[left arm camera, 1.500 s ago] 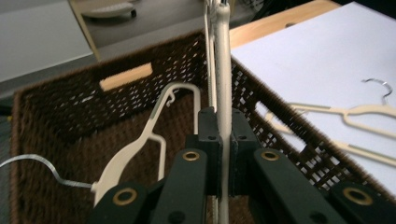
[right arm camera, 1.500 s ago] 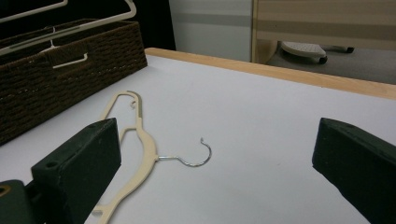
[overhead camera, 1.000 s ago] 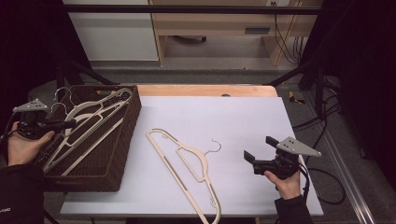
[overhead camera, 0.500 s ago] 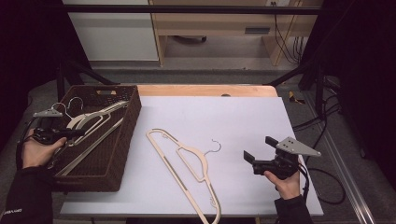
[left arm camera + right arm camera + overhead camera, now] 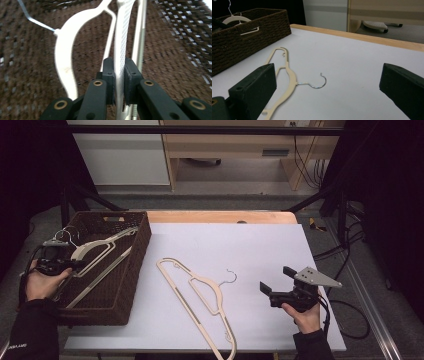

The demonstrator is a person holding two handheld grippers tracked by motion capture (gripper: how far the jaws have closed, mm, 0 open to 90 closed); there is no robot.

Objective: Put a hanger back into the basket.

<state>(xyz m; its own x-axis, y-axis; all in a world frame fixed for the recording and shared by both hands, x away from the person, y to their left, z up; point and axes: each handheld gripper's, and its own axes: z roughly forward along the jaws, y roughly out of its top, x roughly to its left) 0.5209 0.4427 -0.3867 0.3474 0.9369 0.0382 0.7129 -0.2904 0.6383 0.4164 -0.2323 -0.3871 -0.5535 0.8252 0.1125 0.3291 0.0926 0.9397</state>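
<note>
My left gripper (image 5: pixel 74 265) is at the left edge of the brown wicker basket (image 5: pixel 131 279), shut on the bar of a cream hanger (image 5: pixel 102 243) that lies slanted in the basket. In the left gripper view the pads (image 5: pixel 109 75) pinch that hanger's ribbed bar (image 5: pixel 120 42), and a second cream hanger (image 5: pixel 65 47) lies beside it. Another cream hanger (image 5: pixel 199 295) with a wire hook (image 5: pixel 231 276) lies flat on the white table. My right gripper (image 5: pixel 276 281) stands open to the hanger's right, and its jaws frame the hook (image 5: pixel 318 83) with nothing between them.
The basket (image 5: pixel 244 41) takes up the table's left side. A wooden strip (image 5: pixel 220 216) runs along the far edge of the white table (image 5: pixel 260 245). Beyond it are a desk and cables on the floor.
My left gripper has moved right and slightly nearer over the basket, carrying the hanger with it; the hangers in the basket have shifted. The right gripper has stayed still.
</note>
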